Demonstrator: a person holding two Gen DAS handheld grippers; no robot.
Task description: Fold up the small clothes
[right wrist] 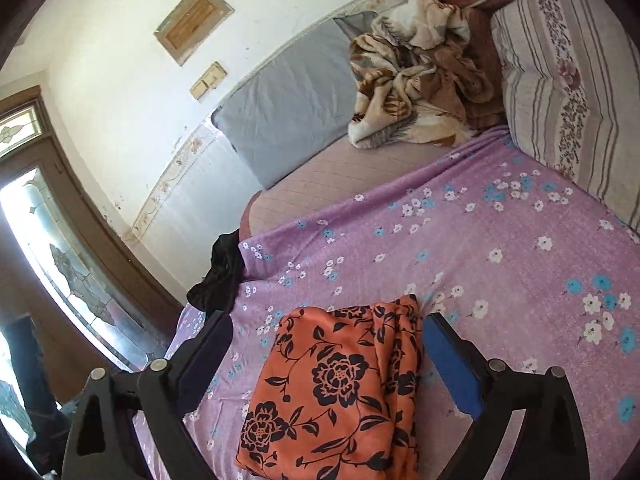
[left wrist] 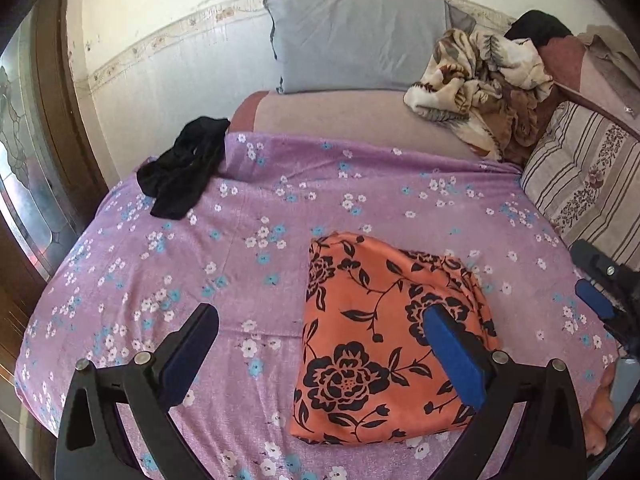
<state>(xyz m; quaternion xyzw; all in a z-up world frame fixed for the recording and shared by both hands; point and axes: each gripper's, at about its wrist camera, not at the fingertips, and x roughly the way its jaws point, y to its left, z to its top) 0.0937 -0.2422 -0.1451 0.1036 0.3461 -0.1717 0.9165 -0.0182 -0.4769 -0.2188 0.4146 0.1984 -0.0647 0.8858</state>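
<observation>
The bed, under a purple flowered sheet [left wrist: 360, 208], fills both views; a grey pillow [left wrist: 356, 40] leans on the far wall, a striped cushion [left wrist: 588, 176] stands at the far right, and a crumpled brown-and-cream blanket [left wrist: 480, 84] is heaped between them; none of these looks like part of the job.

The orange garment with black flowers [left wrist: 376, 340] lies near the front of the sheet, already brought down to a compact, roughly rectangular packet with its layered edges stacked along the right side; by the look of it this piece is folded, or all but folded, and needs at most a tidying of that loose right edge.

A dark garment [left wrist: 184, 168] lies bunched at the far left edge of the bed, well apart from the orange one and unfolded; I judge it to be the piece left to do.

The left gripper [left wrist: 320, 352] hovers over the near side of the orange packet with its jaws spread wide and nothing between the pads; the right gripper [right wrist: 328, 356] likewise stands released, its jaws wide to either side of the packet without pressing on it; no cloth hangs from either.

At the right margin of the left wrist view the right gripper's blue pad and a bit of the person's hand [left wrist: 604, 412] show.
</observation>
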